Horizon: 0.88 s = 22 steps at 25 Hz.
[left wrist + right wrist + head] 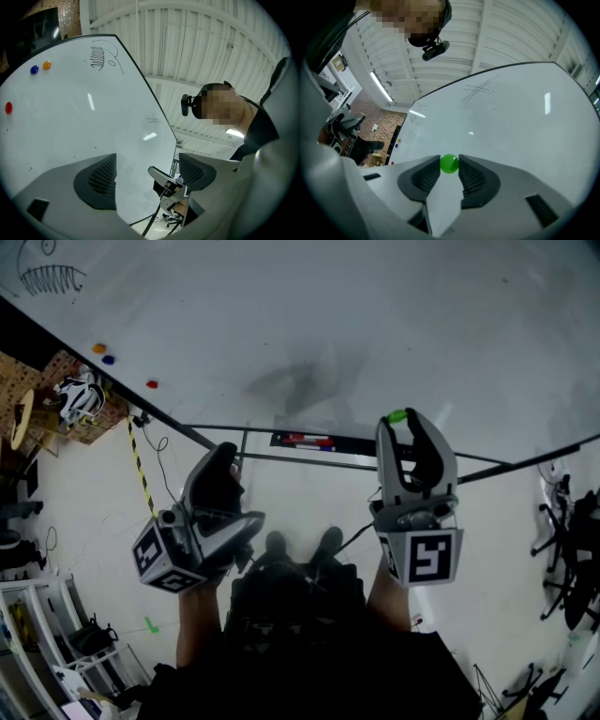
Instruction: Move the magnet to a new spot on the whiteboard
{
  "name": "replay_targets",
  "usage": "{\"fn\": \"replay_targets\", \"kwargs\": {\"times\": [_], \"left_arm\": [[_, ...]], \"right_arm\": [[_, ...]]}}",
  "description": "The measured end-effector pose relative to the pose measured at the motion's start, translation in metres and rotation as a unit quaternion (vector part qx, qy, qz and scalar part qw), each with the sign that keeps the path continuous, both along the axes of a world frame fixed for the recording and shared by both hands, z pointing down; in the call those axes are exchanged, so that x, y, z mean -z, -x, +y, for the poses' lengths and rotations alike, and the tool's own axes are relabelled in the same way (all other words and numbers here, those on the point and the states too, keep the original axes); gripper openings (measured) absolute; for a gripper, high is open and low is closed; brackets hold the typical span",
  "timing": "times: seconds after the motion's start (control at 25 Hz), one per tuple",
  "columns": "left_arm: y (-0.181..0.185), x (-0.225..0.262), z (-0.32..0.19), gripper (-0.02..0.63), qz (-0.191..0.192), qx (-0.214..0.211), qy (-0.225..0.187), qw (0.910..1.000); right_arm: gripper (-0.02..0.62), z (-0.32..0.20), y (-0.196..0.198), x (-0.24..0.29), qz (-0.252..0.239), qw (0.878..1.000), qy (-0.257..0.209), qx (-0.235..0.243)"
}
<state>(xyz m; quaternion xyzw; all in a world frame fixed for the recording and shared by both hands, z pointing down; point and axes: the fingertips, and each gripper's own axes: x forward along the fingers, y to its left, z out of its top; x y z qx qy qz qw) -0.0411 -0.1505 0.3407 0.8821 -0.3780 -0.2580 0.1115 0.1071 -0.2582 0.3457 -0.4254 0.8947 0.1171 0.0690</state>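
Observation:
A small round green magnet (449, 163) sits between the tips of my right gripper (449, 166), and both pads press on it. In the head view the green magnet (397, 415) shows at the top of the right gripper (403, 420), close to the lower edge of the whiteboard (309, 315). I cannot tell whether it touches the board. My left gripper (225, 457) hangs lower left, below the board's edge. Its jaws stand wide apart in the left gripper view, with the left gripper (147, 174) holding nothing.
An orange magnet (98, 349), a blue magnet (109, 359) and a red magnet (152, 384) stick near the board's left edge. A pen tray (305, 440) with markers runs under the board. Pen sketches mark the board's top left corner (52, 277). Shelves and chairs stand on the floor around.

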Motion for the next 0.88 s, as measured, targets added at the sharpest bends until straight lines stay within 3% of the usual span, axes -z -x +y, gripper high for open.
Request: {"fn": "replay_targets", "kwargs": {"times": [0.2,0.4,0.64,0.88], "left_arm": [[0.015,0.007,0.02,0.414,0.036,-0.032,-0.009,0.9988],[0.065,0.015,0.045,0.414,0.054,-0.025,-0.044,0.9973],[0.121,-0.004,0.092,0.414,0.11,-0.05,-0.013,0.9926],[0.128,-0.017,0.113,0.414,0.139,-0.1,-0.023,0.985]], "right_arm": [[0.14,0.027,0.003,0.02,-0.004,1.0,-0.019,-0.02],[0.14,0.06,0.038,0.023,-0.002,1.0,-0.006,-0.019],[0.139,0.116,0.084,0.023,-0.005,1.0,0.016,-0.007],[0.14,0.163,0.092,0.023,0.03,0.998,0.023,-0.044]]}}
